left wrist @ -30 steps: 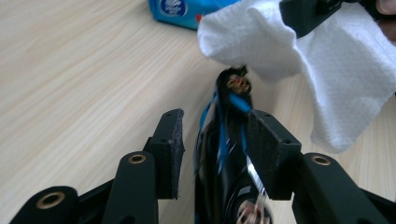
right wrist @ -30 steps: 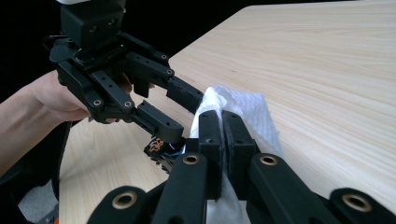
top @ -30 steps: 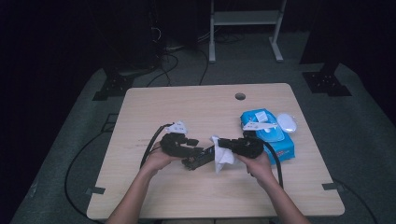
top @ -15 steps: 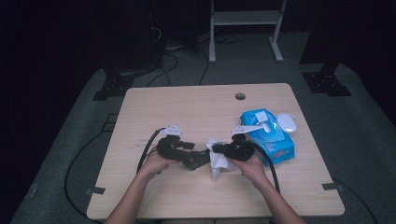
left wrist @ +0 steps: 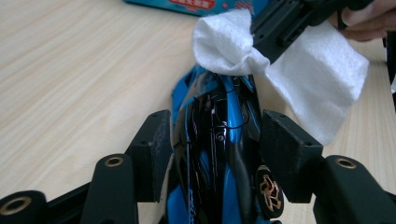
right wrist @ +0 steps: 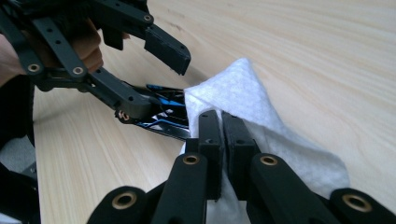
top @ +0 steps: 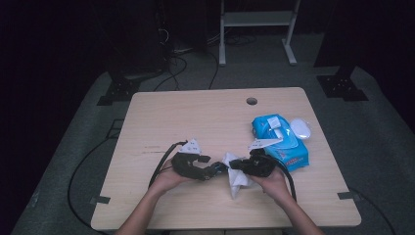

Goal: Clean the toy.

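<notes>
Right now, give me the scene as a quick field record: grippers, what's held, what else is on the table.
work in hand: wiping a blue and black toy car with a white wipe
left gripper: jaws either side of the car, a gap showing at each pad; they have just been opening
right gripper: shut on the wipe, pressing it to the car's front end
car: lying on the table between the two grippers
other items: blue wipes pack at the person's right, a white lid-like piece beside it
</notes>
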